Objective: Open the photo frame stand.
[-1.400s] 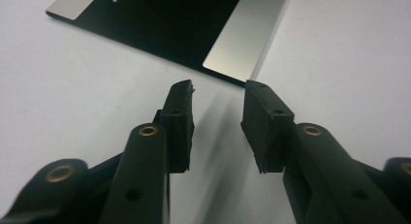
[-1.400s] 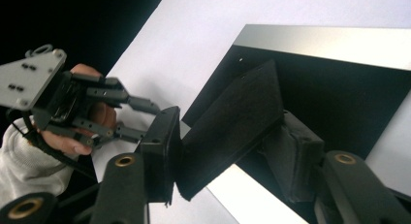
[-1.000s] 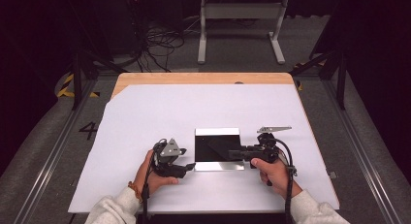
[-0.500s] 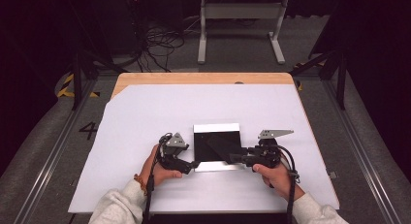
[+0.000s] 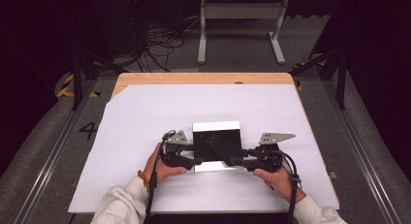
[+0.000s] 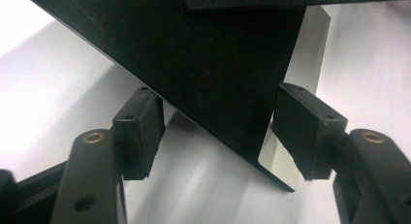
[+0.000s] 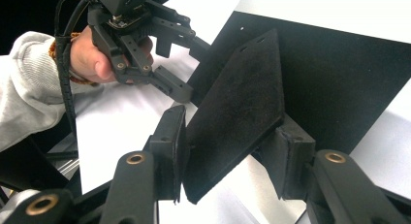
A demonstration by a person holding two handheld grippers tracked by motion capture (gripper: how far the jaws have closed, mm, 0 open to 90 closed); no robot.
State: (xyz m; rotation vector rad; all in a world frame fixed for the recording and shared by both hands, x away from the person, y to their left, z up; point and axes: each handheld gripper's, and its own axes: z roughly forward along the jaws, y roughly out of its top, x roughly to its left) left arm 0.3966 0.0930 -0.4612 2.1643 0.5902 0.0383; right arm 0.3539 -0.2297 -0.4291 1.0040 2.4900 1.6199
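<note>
A black square panel [image 5: 215,136] with shiny silver strips along its far and near edges lies on the white table cover [image 5: 145,117]. My left gripper [image 5: 195,161] sits at its near left corner. In the left gripper view that corner [image 6: 208,64] lies between the jaws [image 6: 218,132], which have just been closing; one pad is close against the silver edge and a gap shows at the other. My right gripper [image 5: 242,162] is at the near right corner, shut on a rough black flap [image 7: 237,103] that tilts up off the panel [image 7: 349,78]. The left gripper [image 7: 174,69] appears beyond it.
The white cover spreads wide on all sides of the panel. A wooden table edge [image 5: 203,78] runs along the back. Beyond it a metal stand [image 5: 240,25] and loose cables [image 5: 155,44] sit on the floor. Rails [image 5: 358,151] flank the table.
Both hands have stayed nearly in place. The left gripper has settled closer about the panel's near left corner, and the right gripper sits a little lower.
</note>
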